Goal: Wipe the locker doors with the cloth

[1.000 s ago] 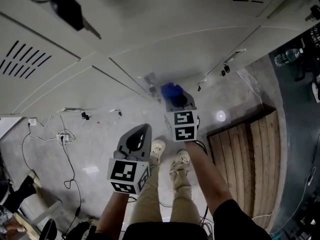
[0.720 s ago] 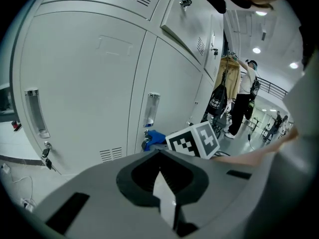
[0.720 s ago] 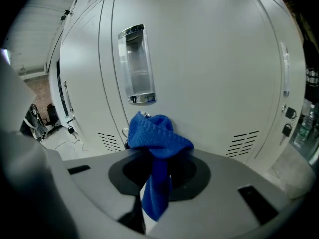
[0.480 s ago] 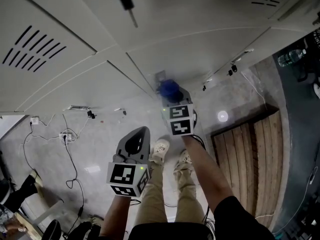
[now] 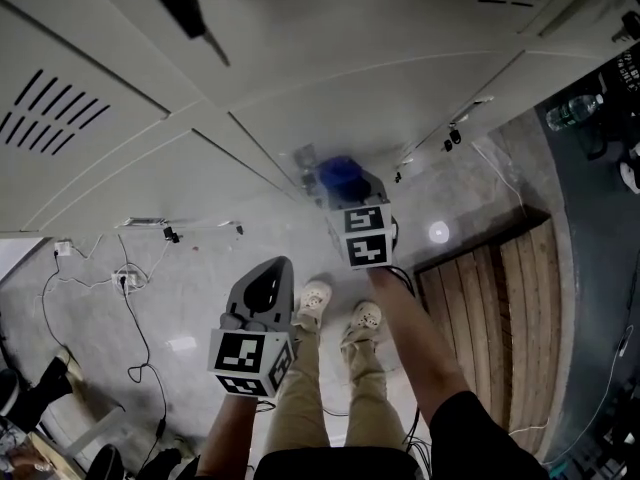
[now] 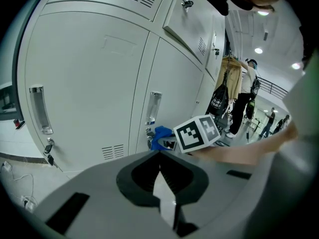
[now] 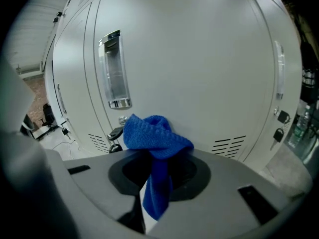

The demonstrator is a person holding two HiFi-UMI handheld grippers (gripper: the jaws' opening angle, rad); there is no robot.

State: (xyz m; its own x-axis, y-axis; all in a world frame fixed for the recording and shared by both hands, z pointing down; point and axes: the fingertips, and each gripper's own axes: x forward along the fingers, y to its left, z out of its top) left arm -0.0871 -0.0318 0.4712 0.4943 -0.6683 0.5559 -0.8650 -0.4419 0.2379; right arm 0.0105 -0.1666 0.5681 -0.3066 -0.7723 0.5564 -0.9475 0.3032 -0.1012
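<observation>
A bunched blue cloth [image 7: 155, 137] sticks out of my right gripper [image 7: 157, 156], which is shut on it. The cloth [image 5: 340, 174] sits close against a white locker door [image 7: 199, 63], just below its recessed metal handle [image 7: 114, 69]; a key [image 7: 114, 133] hangs in the lock beside it. From the head view my right gripper [image 5: 345, 183] reaches forward to the lockers [image 5: 300, 58]. My left gripper [image 5: 268, 283] hangs back and lower, away from the doors, its jaws shut with nothing between them. The left gripper view shows the cloth [image 6: 160, 136] and the right gripper's marker cube [image 6: 197, 132].
Keys [image 5: 180, 8] hang from an upper locker door. Cables [image 5: 130, 298] trail on the floor at left. A wooden pallet [image 5: 500, 308] lies at right beside a dark mat. A water bottle [image 5: 572, 113] stands by the lockers. People [image 6: 246, 91] stand far down the aisle.
My right gripper with the cloth has shifted slightly along the door near the handle. My left gripper has dropped a little lower and stays shut.
</observation>
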